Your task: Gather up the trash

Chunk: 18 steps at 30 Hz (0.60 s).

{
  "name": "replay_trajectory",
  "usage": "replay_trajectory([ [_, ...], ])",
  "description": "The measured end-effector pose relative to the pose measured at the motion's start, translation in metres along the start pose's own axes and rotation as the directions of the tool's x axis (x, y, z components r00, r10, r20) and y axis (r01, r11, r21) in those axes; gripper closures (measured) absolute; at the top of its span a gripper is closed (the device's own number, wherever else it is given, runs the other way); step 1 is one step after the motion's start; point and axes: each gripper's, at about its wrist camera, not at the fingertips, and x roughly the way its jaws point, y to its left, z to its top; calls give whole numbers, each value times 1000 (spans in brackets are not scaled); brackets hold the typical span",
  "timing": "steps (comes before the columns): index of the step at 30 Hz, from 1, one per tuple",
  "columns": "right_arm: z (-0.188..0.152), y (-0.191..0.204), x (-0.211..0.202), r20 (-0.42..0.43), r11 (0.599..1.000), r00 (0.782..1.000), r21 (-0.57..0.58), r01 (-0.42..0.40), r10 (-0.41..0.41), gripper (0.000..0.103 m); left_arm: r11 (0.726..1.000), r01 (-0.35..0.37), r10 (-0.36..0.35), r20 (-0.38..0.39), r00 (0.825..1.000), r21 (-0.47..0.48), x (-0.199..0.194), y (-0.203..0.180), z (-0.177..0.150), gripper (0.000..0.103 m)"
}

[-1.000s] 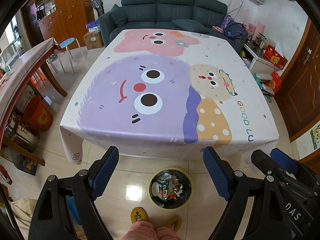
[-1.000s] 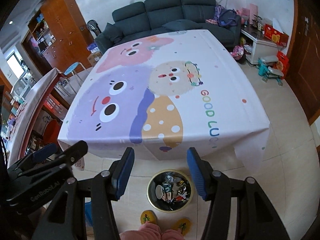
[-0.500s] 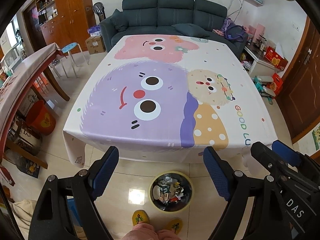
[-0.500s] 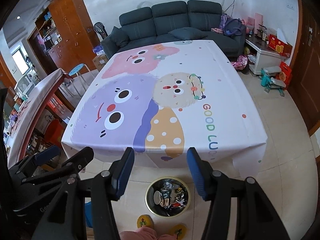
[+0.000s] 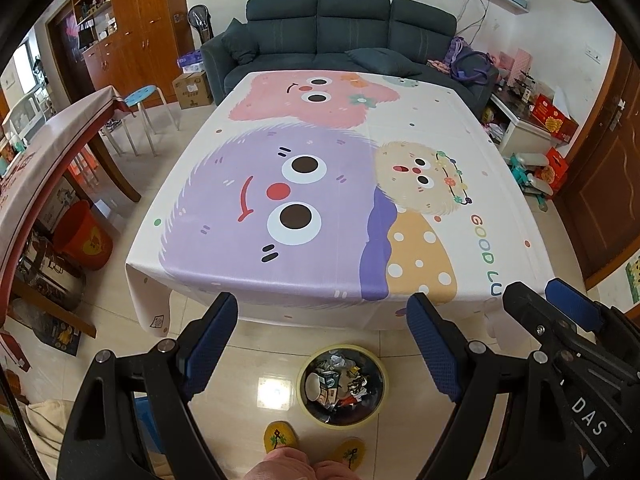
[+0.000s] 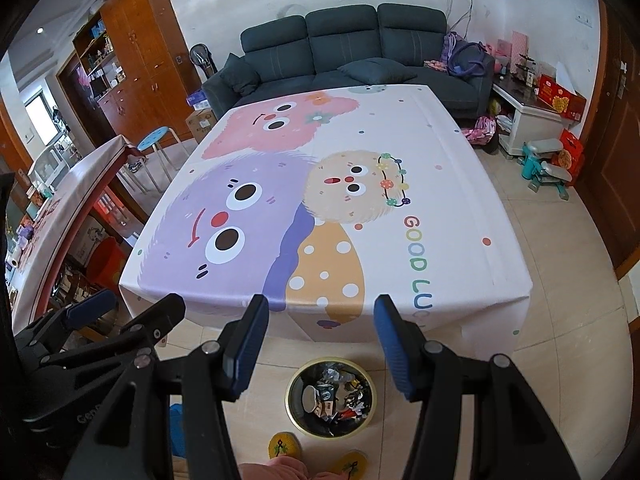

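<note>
claws hang spread and empty, our left claw (image 5: 322, 344) and right claw (image 6: 318, 344), above the full trash bin (image 5: 341, 385) beside the tabletop (image 5: 440, 120).

Round yellow-rimmed trash bin (image 5: 341, 385) (image 6: 331, 397) on tiled floor (image 5: 248, 356), just before near edge of surface under cartoon-monster tablecloth (image 5: 328, 184) (image 6: 320, 208). Mixed trash (image 5: 338, 380) inside bin. Two yellow slippers (image 5: 280, 438) on floor nearer than bin. Dark three-seat sofa (image 5: 344, 36) (image 6: 352, 52) behind surface's far edge. Blue-topped round stool (image 5: 141, 96) and cardboard box (image 5: 193, 89) far left, before wooden cabinet (image 5: 128, 28). Second long cloth-covered table (image 5: 36, 168) at left; orange bucket (image 5: 83, 236) beneath it. Brown wooden door (image 5: 600, 184) at right.
</note>
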Motion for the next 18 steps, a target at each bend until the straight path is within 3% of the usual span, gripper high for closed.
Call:
replay_trajectory([
  [18,3,-1,0,5,1000,1000,-6,3,-2,48,1000,0,0,0,1000,0,0,0,0,18],
])
